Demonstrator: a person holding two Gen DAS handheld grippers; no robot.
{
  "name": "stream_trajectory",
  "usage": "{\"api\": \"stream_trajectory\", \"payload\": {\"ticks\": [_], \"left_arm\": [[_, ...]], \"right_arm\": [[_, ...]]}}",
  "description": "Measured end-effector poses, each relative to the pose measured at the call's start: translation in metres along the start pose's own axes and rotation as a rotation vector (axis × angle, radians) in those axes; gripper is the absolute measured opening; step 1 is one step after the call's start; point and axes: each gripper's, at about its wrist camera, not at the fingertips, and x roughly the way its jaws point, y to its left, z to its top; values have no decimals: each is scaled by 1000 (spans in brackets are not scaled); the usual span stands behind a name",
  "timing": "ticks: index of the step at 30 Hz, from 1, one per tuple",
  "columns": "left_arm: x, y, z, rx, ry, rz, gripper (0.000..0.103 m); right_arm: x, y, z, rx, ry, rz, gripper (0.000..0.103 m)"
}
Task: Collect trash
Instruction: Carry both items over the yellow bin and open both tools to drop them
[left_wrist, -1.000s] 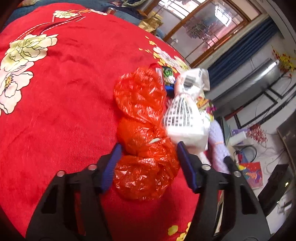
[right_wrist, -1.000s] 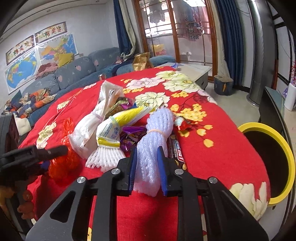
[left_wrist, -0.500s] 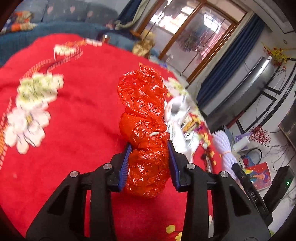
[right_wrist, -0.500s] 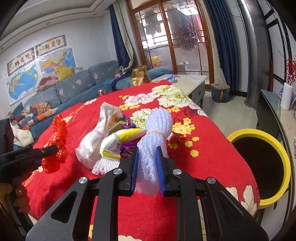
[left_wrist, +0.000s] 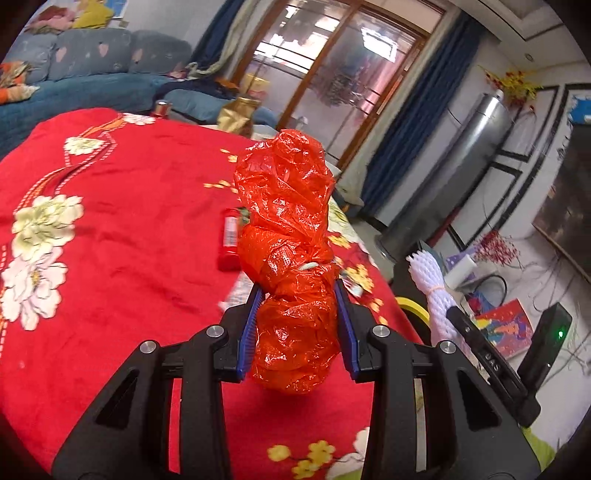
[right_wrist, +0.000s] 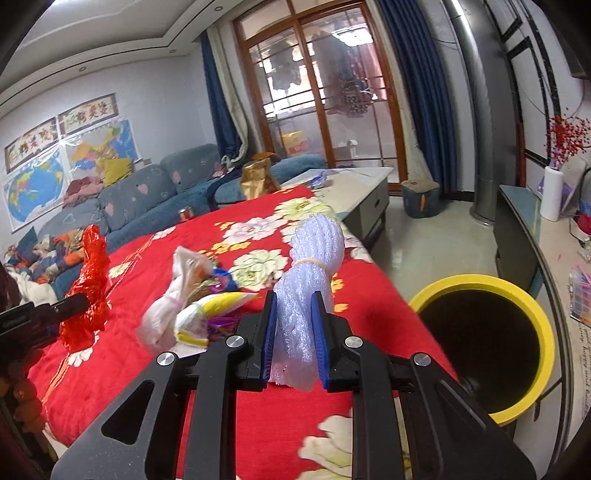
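A red bag (left_wrist: 291, 266) is clamped in the left gripper (left_wrist: 299, 317), clear of the cloth (left_wrist: 110, 221); foam netting (right_wrist: 306, 288) is pinched in the right gripper (right_wrist: 293, 339) — neither binned yet. Wrappers (right_wrist: 192, 299) are left behind; the bin (right_wrist: 491, 347) waits rightward.

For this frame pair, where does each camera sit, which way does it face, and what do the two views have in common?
Left wrist: on the left gripper, looking along its fingers over the red floral tablecloth toward the glass doors; jaws shut on a red plastic bag.
Right wrist: on the right gripper, facing the sofa and doors; jaws shut on a white foam net, yellow-rimmed bin at right; fingers of a hand show at lower left.
Shared: tablecloth, doors, each other's gripper and load.
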Motion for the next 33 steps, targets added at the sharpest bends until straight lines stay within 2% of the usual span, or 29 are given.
{"api": "stream_trajectory", "payload": {"ticks": [11,33], "left_arm": [[33,-58,-8,117,63,-74,30],[76,-141,-22,276,128,-144,30]], "right_arm": [[-8,-30,3,42,1,-49,18],[-26,-109,8,161,-19,-158,18]]}}
